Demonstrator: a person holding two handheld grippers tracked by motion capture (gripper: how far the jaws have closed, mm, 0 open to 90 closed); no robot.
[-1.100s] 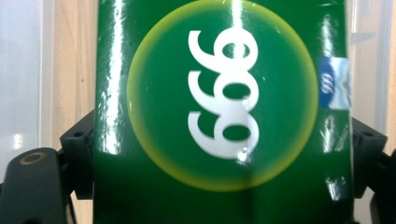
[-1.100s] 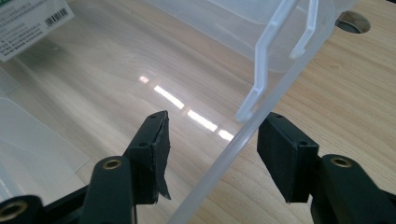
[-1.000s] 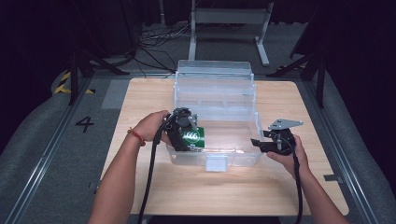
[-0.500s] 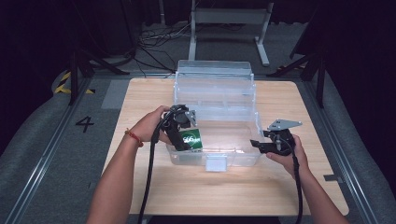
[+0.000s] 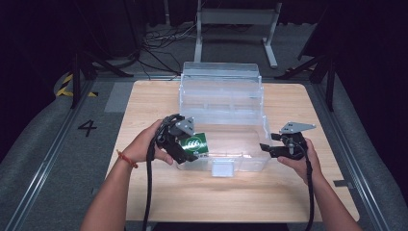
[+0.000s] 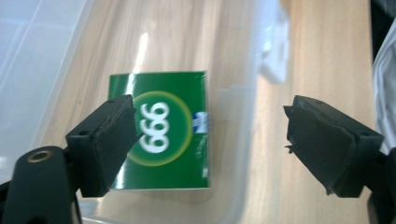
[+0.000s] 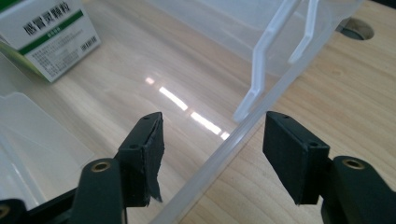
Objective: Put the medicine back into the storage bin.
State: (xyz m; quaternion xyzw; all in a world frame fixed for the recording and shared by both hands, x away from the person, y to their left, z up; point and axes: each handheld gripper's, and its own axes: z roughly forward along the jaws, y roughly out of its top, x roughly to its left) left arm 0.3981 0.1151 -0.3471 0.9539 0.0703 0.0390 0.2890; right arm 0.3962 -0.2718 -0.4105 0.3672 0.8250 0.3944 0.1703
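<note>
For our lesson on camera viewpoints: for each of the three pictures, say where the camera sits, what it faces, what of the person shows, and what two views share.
High view: above the table, looking down on the clear bin; both forearms, left claw, right claw.
Left gripper view: on the left claw, facing the green box; open jaws.
Right gripper view: on the right claw, astride the bin's wall; open jaws.
Shared: green box, bin.

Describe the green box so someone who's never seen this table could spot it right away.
Start at the clear plastic bin in the middle of the wooden table. Look in its front left corner, beside the left gripper. The green box lies there, its green face marked 666 in white within a yellow ring.
</note>
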